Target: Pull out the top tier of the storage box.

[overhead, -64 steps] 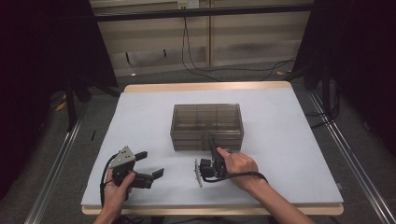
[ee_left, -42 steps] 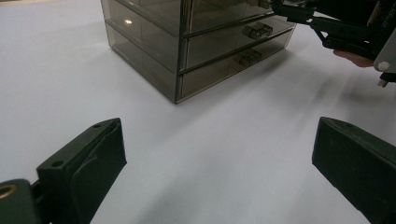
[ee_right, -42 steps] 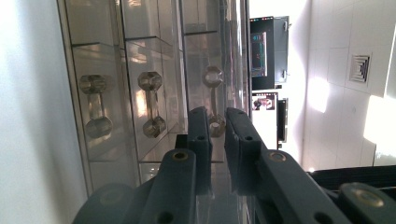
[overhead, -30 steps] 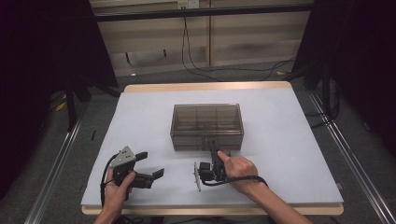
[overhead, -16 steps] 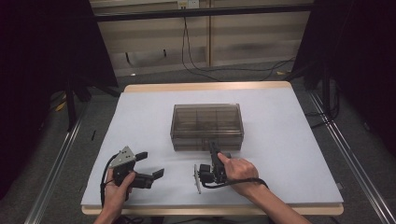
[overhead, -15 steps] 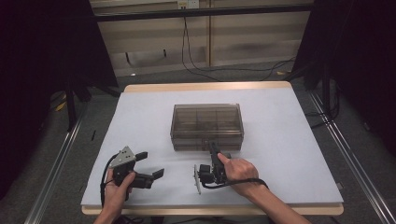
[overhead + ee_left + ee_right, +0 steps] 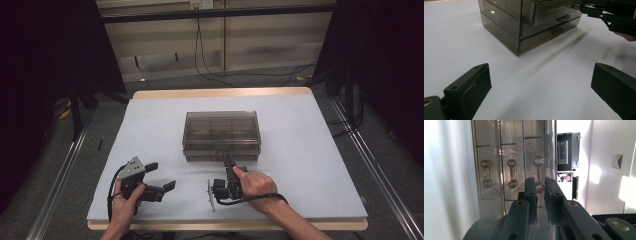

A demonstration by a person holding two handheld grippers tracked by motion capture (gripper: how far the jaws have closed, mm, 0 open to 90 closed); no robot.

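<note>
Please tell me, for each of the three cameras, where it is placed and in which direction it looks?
High view: above the person's side, looking forward and down at the table; both hands show.
Left gripper view: on the left gripper, looking low across the table at the drawer box; its open jaws show.
Right gripper view: on the right gripper, rolled sideways, facing the top drawer handle; jaws nearly together.
All share the drawer box.

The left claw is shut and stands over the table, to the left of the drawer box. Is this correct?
Not quite. The left claw is open, jaws wide apart, as the left gripper view shows; it does stand over the table, left of the drawer box.
</note>
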